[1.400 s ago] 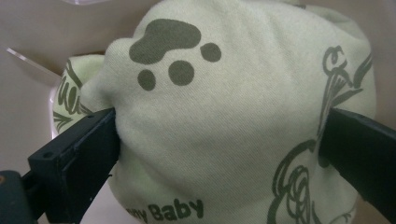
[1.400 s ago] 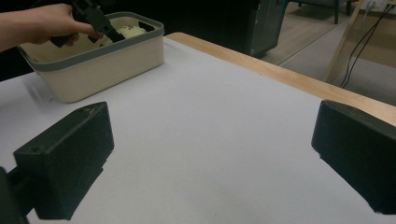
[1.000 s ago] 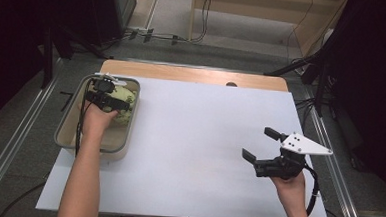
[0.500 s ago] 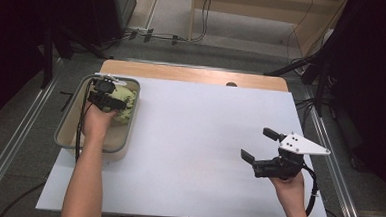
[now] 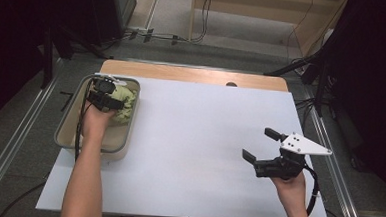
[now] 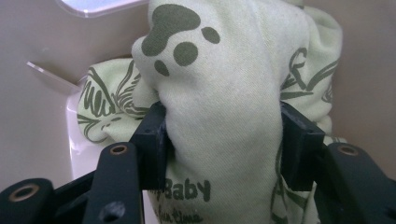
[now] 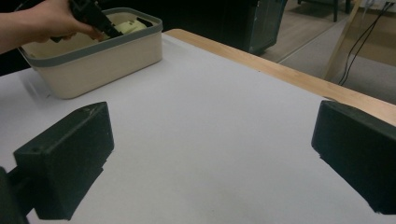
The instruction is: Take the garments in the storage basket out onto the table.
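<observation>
White sheeting covers the counter (image 5: 188, 153), with a strip of bare wood along its far edge. A pale green baby garment (image 6: 224, 126), printed with a dark paw mark and the word "Baby", is bunched between the fingers of the left gripper (image 6: 223, 135); they have just been closing, and both pads now press into the cloth from either side. The garment lies inside a beige bin with a grey rim (image 5: 64, 132) at the counter's left edge, its walls rising just beyond the fingers. Well apart, the right gripper (image 5: 262, 145) hangs over bare sheeting, its fingers (image 7: 65, 158) spread wide with nothing between them.
</observation>
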Available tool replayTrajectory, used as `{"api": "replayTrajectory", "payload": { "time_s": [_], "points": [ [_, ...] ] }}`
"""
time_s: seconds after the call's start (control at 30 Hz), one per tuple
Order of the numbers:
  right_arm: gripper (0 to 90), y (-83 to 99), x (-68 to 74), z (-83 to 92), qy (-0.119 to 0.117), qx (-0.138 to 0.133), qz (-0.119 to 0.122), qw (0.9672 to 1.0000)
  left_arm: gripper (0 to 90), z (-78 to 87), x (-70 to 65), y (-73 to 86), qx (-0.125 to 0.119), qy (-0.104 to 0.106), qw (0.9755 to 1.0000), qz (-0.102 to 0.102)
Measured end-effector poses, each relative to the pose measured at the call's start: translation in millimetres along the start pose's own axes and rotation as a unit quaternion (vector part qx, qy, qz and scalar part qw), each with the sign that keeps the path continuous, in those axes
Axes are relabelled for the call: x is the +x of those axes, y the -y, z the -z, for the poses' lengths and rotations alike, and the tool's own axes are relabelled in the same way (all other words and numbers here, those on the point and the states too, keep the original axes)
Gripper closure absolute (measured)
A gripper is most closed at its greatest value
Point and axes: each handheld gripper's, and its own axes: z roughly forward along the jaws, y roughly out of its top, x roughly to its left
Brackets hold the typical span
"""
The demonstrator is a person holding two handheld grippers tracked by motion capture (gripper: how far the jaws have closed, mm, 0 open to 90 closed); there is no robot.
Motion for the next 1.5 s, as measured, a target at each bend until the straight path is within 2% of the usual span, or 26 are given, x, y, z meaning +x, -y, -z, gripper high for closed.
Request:
{"api": "replayTrajectory", "payload": {
  "time_s": [0.37,0.57,0.8,1.13,1.23,1.4,1.5],
  "points": [
    [0.0,0.5,-1.0,0.5,0.004,0.000,0.000,1.0000,49.3,4.5,2.9,1.7,-0.005,0.011,0.9999,-0.004],
    [0.0,0.9,-1.6,0.9,0.005,0.000,0.000,1.0000,50.8,7.0,9.5,3.9,-0.004,0.036,0.9993,0.004],
    [0.0,1.0,-2.5,0.7,0.007,0.000,-0.001,1.0000,50.8,12.7,10.5,6.8,-0.009,0.039,0.9992,-0.007],
    [0.0,1.0,-3.7,2.1,0.009,-0.004,-0.001,0.9999,51.0,29.3,10.4,11.2,-0.036,0.053,0.9977,-0.020],
    [0.0,0.8,-3.3,2.2,0.009,-0.004,-0.001,1.0000,51.0,32.8,13.1,15.9,-0.047,0.068,0.9965,-0.013],
    [0.0,0.8,-3.0,1.8,0.008,-0.005,0.001,1.0000,51.0,40.0,15.9,23.7,-0.062,0.071,0.9954,-0.018],
    [0.0,0.7,-2.8,2.8,0.010,-0.005,-0.001,0.9999,51.0,46.2,17.0,27.2,-0.073,0.080,0.9940,-0.019]
  ]
}}
